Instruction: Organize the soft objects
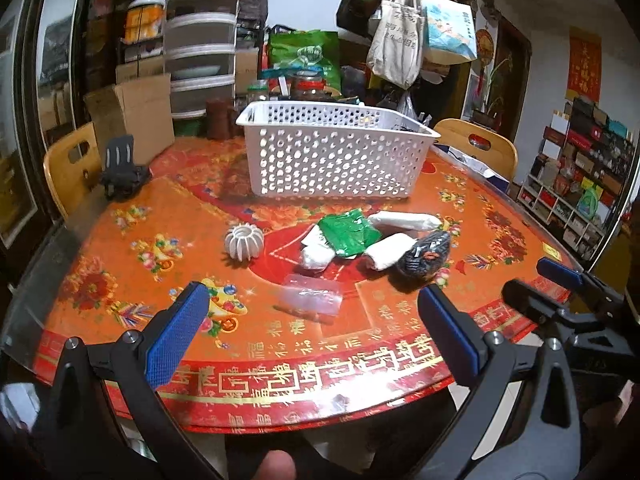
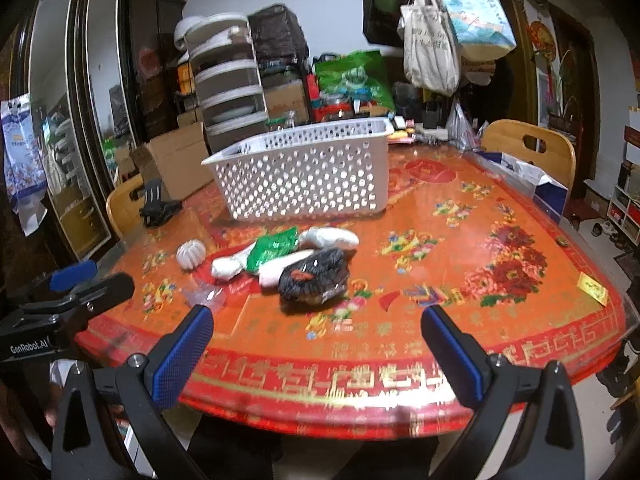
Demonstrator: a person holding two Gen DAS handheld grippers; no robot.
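Observation:
A white perforated basket (image 1: 336, 152) (image 2: 304, 172) stands at the back of the red round table (image 1: 360, 344) (image 2: 440, 264). In front of it lie a green packet (image 1: 348, 232) (image 2: 274, 250), white soft rolls (image 1: 404, 222) (image 2: 330, 238), a dark knitted piece (image 1: 426, 254) (image 2: 314, 276), a white ribbed ball (image 1: 243, 242) (image 2: 191, 254) and a clear plastic bag (image 1: 312, 294) (image 2: 206, 295). My left gripper (image 1: 312, 320) is open and empty over the table's near edge. My right gripper (image 2: 318, 344) is open and empty, to the right of the left one.
A black phone stand (image 1: 122, 170) (image 2: 158, 202) sits at the table's left. Wooden chairs (image 1: 476, 146) (image 2: 528, 148) stand around it. A cardboard box (image 1: 132, 114), a drawer tower (image 1: 200, 40) and hanging bags (image 1: 400, 36) are behind.

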